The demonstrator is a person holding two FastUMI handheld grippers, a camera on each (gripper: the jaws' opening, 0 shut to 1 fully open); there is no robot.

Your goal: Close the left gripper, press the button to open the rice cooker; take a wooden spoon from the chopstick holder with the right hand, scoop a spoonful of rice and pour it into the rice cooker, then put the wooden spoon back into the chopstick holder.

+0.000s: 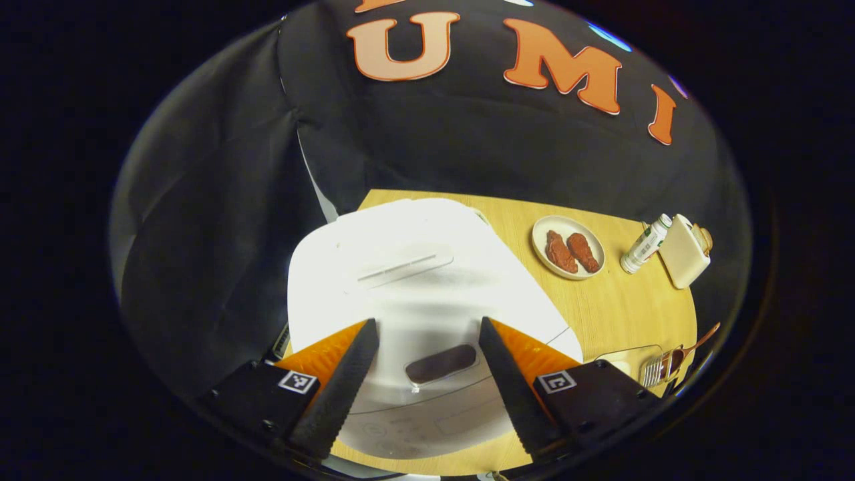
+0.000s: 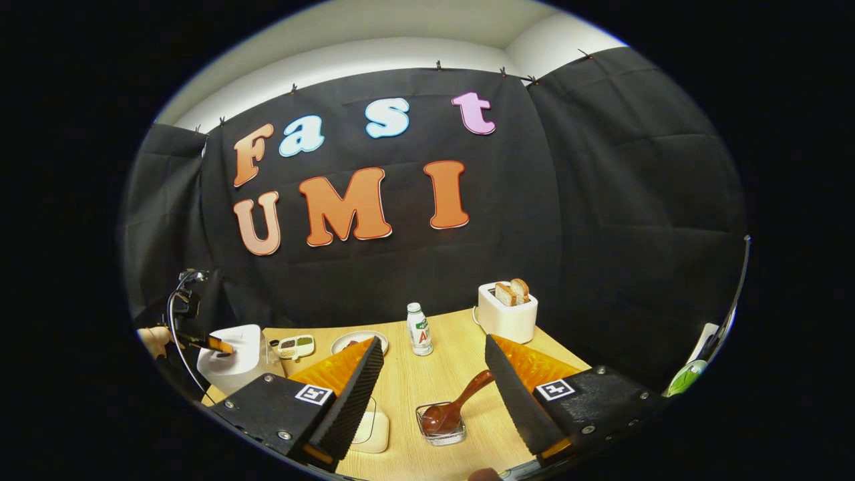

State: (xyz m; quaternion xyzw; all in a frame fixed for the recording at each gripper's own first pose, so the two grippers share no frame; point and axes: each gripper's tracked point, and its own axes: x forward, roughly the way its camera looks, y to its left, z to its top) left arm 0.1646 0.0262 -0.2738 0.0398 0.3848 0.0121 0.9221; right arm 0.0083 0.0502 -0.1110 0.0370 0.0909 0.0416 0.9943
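Both claws, left claw [image 1: 427, 347] and right claw [image 2: 434, 364], gaping apart, hovering over pale wood-grain worktop [image 2: 454, 374]; white rounded rice cooker [image 1: 414, 280] sitting closed.

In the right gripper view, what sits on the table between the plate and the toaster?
A small white bottle stands upright between the plate and the toaster, apart from both, in the right gripper view.

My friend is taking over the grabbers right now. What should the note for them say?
Left gripper: jaws open, hovering above the closed white rice cooker, its lid button between them, not yet pressed.
Right gripper: jaws open, empty, pointing at the wooden spoon resting in its clear holder on the table.
Done: nothing yet.
Left: close the left jaws, press the button, take the spoon, scoop rice, pour it in, return the spoon.
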